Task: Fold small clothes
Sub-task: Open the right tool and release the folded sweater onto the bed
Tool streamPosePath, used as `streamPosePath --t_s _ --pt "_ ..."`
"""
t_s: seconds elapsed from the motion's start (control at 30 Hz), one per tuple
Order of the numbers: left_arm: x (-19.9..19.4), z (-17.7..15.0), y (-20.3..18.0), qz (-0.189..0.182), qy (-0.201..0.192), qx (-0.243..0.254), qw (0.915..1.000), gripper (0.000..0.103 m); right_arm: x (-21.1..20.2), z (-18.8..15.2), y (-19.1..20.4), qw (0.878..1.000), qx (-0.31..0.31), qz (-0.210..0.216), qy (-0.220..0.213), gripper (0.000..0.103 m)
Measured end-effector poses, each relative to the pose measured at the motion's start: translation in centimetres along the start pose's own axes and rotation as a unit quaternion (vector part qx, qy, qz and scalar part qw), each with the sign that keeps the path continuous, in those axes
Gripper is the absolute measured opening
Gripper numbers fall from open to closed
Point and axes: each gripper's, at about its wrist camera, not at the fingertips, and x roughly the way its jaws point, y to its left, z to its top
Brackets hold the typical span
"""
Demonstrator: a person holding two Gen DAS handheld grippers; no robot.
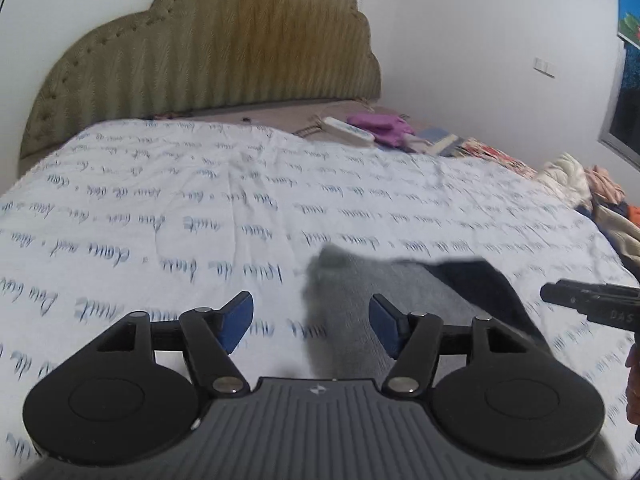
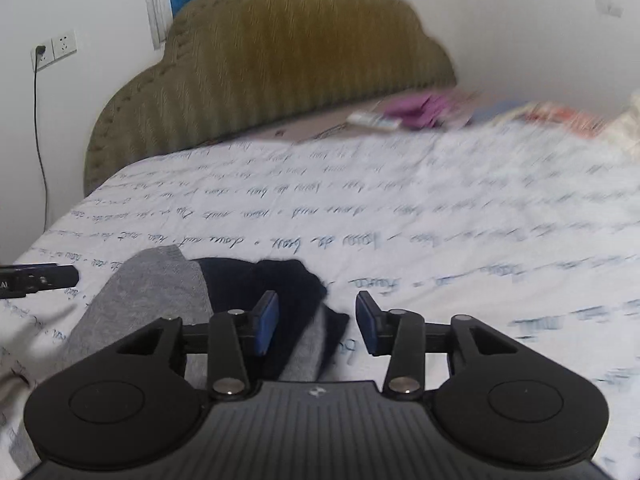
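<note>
My left claw [image 1: 311, 322] and right claw [image 2: 317, 328] are both open, holding nothing — the grey and dark sock [image 2: 160, 292] lies on the bed [image 1: 160, 208], ready for folding.

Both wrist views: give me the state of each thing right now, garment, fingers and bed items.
Grey and navy garment: lying on the bedsheet, partly folded, not gripped.
Left gripper: fingers open, garment below them.
Right gripper: fingers open over the garment's navy edge.
Clothes pile: heaped, unfolded, at the bed's far edge.
</note>
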Motion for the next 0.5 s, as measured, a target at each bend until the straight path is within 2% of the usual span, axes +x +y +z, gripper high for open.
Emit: streamPosePath --t_s 0.03,0.07,0.1,0.17,0.23,0.27,0.33,0.37,0.4,0.43,0.5 --pt "-0.8 -0.5 -0.2 -0.015 0.006 -0.003 0.9999 0.070 -0.8 -0.5 0.3 1.000 0.002 0.026 -0.001 0.054" --pt "-1.4 -1.3 -0.5 -0.028 0.015 -0.005 0.9995 0.071 -1.5 -1.2 0.7 0.999 -0.001 0.053 0.003 0.063" --pt "-1.9 -2.1 -1.1 -0.039 0.021 -0.002 0.9990 0.073 -1.2 -1.7 1.4 0.998 -0.007 0.060 0.014 0.070" --pt "-2.3 -4.0 -2.4 -0.038 0.031 0.020 0.9986 0.075 0.1 -2.9 2.3 0.998 -0.021 0.028 0.060 0.072" --pt "-2.6 -5.6 -3.6 -0.001 0.035 0.045 0.9984 0.074 1.2 -3.6 1.9 0.995 0.008 -0.020 0.100 0.072" --pt "-3.2 -6.3 -4.1 0.020 0.030 0.055 0.9978 0.074 0.4 -3.8 1.5 0.994 0.040 -0.025 0.100 0.072" --pt "-4.9 -7.3 -4.9 0.041 0.015 0.054 0.9976 0.077 -2.8 -4.0 2.0 0.995 0.070 -0.018 0.068 0.073" --pt "-5.7 -7.7 -5.1 0.039 0.009 0.046 0.9981 0.079 -4.8 -4.5 2.4 0.997 0.064 -0.016 0.048 0.078" --pt "-6.4 -8.0 -5.3 0.035 0.007 0.039 0.9986 0.084 -6.0 -4.9 3.3 0.998 0.052 -0.022 0.036 0.092" --pt "-7.0 -8.3 -5.6 0.035 0.006 0.033 0.9988 0.086 -6.9 -5.3 4.3 0.998 0.042 -0.033 0.028 0.097" --pt "-8.0 -8.7 -6.3 0.037 0.006 0.029 0.9989 0.087 -7.5 -5.4 6.1 0.998 0.026 -0.046 0.022 0.098"
